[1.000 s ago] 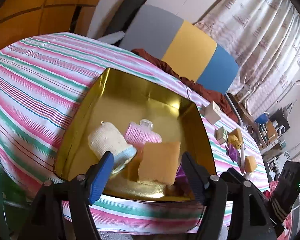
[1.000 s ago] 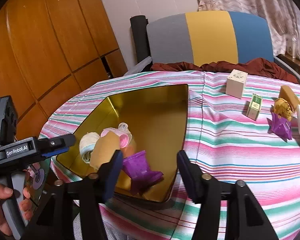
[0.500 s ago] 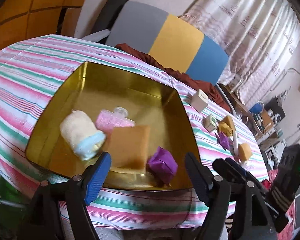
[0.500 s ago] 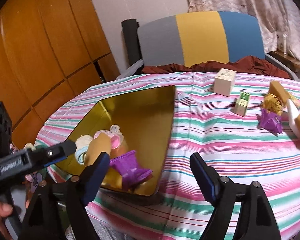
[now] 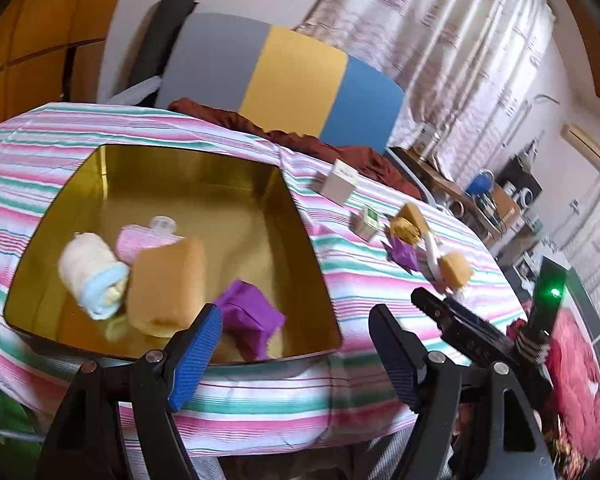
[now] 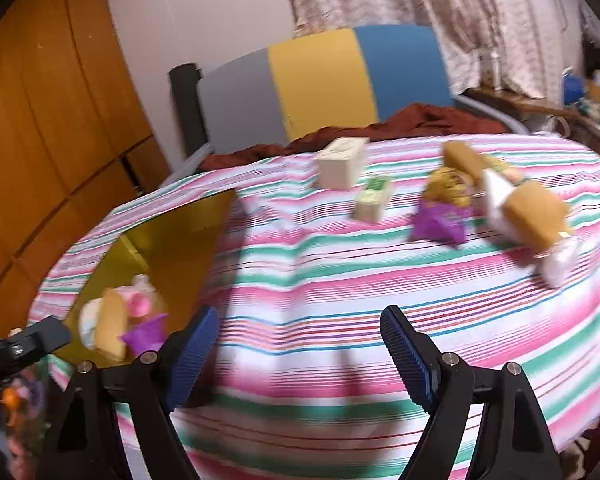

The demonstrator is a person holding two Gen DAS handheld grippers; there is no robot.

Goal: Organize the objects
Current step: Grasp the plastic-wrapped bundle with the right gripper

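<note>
Background: chair back (image 5: pixel 296 80) in grey, yellow and blue panels behind the table; dark red cloth (image 6: pixel 412 122) bunched at its base | patterned curtain (image 5: pixel 452 40) at right | wooden panelled wall (image 6: pixel 48 120) at left | cluttered side shelf (image 5: pixel 488 200) with a blue object (image 5: pixel 482 182); details blurred

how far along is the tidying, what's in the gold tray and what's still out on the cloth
Done: the gold tray holds a rolled towel, a pink item, a tan sponge and a purple piece. In hand: nothing; the left gripper and right gripper are both open and empty. Left on the striped cloth: a cream box, a small green box, a purple piece and tan sponges.
</note>
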